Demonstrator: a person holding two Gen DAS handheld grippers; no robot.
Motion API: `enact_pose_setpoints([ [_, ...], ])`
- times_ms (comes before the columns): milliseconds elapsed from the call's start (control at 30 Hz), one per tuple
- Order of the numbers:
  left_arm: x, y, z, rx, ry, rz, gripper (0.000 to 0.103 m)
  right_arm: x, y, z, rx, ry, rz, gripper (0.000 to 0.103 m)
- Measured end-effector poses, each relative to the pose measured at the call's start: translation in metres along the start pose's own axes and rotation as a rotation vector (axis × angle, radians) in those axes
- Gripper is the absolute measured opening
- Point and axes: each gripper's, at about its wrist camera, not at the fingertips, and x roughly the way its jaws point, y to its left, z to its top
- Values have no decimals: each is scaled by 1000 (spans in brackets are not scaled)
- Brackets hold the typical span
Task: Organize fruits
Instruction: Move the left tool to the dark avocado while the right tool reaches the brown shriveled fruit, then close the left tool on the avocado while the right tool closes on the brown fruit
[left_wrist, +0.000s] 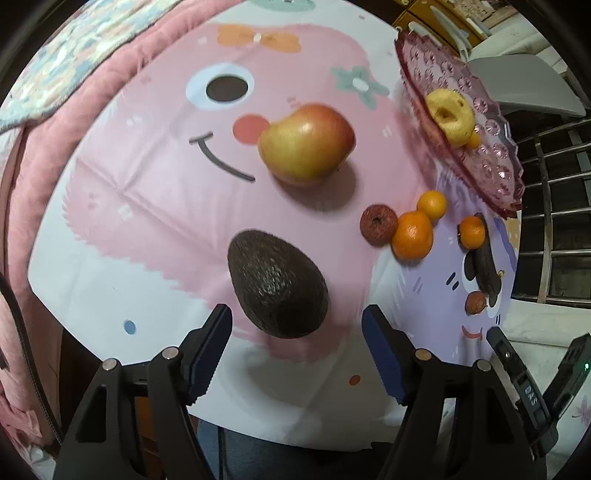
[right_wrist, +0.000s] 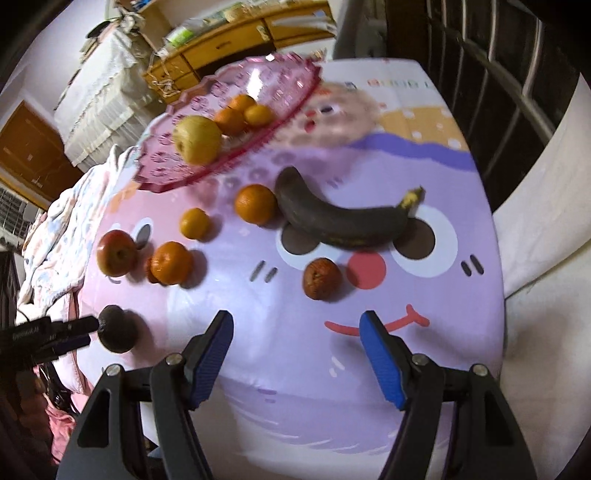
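Note:
My left gripper (left_wrist: 297, 325) is open, its blue pads on either side of a dark avocado (left_wrist: 277, 282) lying on the cartoon tablecloth. Beyond it lies a red-yellow mango (left_wrist: 306, 144). A pink glass fruit plate (left_wrist: 491, 162) at the right holds a yellow apple (left_wrist: 448, 116). In the right wrist view my right gripper (right_wrist: 295, 332) is open and empty above the cloth, near a wrinkled brown fruit (right_wrist: 321, 278) and a blackened banana (right_wrist: 343, 218). The plate (right_wrist: 192, 166) there holds the apple (right_wrist: 197, 138) and three tangerines (right_wrist: 240, 112).
Loose tangerines (right_wrist: 255, 203) (right_wrist: 195, 222) (right_wrist: 171, 262) and a small red apple (right_wrist: 116, 253) lie between plate and avocado (right_wrist: 116, 328). A pink quilt (left_wrist: 40, 173) borders the table's left. A metal railing (right_wrist: 509, 74) stands behind the right edge.

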Motion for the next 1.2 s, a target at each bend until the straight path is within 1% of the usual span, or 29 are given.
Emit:
enact_pose_setpoints([
  [100,9,-1,-2,-12,23,-1,72,12,-8,4,52,31,10,63],
  [267,22,-4,0,-33,48,0,72,28,-19,8,129,73,5,51],
  [367,28,-4,3,-46,55,0,72,36,-25,11,162,91,9,47],
  [533,32,-3,8,-62,48,24,72,39,-25,16,150,90,4,41],
  [567,32,-2,9,-65,49,28,69,40,-24,17,145,88,0,38],
  [667,35,3,13,-84,57,30,60,41,-22,20,129,92,-6,34],
  [767,41,7,14,-100,83,32,57,43,-20,22,114,97,0,29],
  [900,44,10,15,-103,95,29,57,44,-16,24,106,95,-8,29],
  [1200,44,9,16,-62,103,37,56,45,-10,24,86,92,-8,26],
])
